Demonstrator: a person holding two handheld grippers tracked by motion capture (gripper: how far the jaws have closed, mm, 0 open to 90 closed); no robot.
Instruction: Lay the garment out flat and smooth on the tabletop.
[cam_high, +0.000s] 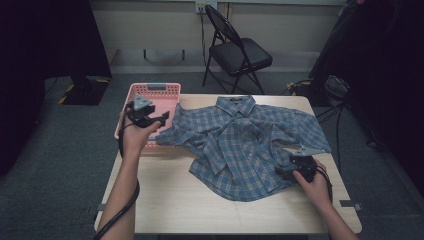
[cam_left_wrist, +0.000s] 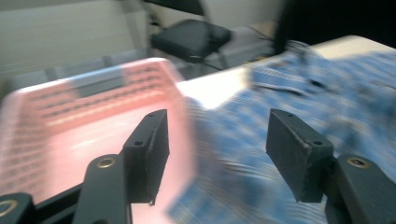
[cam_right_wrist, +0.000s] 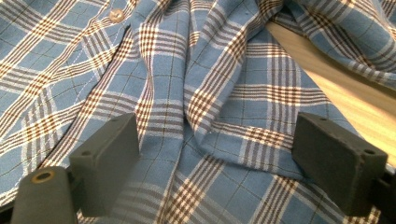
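Lay crumpled across the middle and right of the wooden table (cam_high: 170, 200): 1 blue plaid shirt (cam_high: 240, 145), collar toward the far edge, its left sleeve reaching to the pink basket (cam_high: 150, 92) at the table's far-left corner. Beyond the table, 1 black folding chair (cam_high: 237, 50) by the wall.

Held above the near edge of the basket, just beside the shirt's sleeve: left gripper (cam_high: 162, 118), in the left hand (cam_high: 134, 137), cable (cam_high: 117, 215) trailing down along the forearm. Open, with nothing between the jaws and neither pad against cloth; in the left gripper view, blurred basket (cam_left_wrist: 84, 116) behind 1 jaw and blurred shirt (cam_left_wrist: 289, 93) behind the other. No earlier look available for comparison.

Rested low at the shirt's near-right edge: right gripper (cam_high: 282, 171), in the right hand (cam_high: 315, 182), grey three-cornered plate on top. Also open, jaws set wide apart just over the folds of the shirt (cam_right_wrist: 196, 93); whether the pads touched the cloth, impossible to tell. Visible in the right gripper view: 1 button (cam_right_wrist: 116, 15) near the top left and a strip of bare table (cam_right_wrist: 336, 88) at the right.
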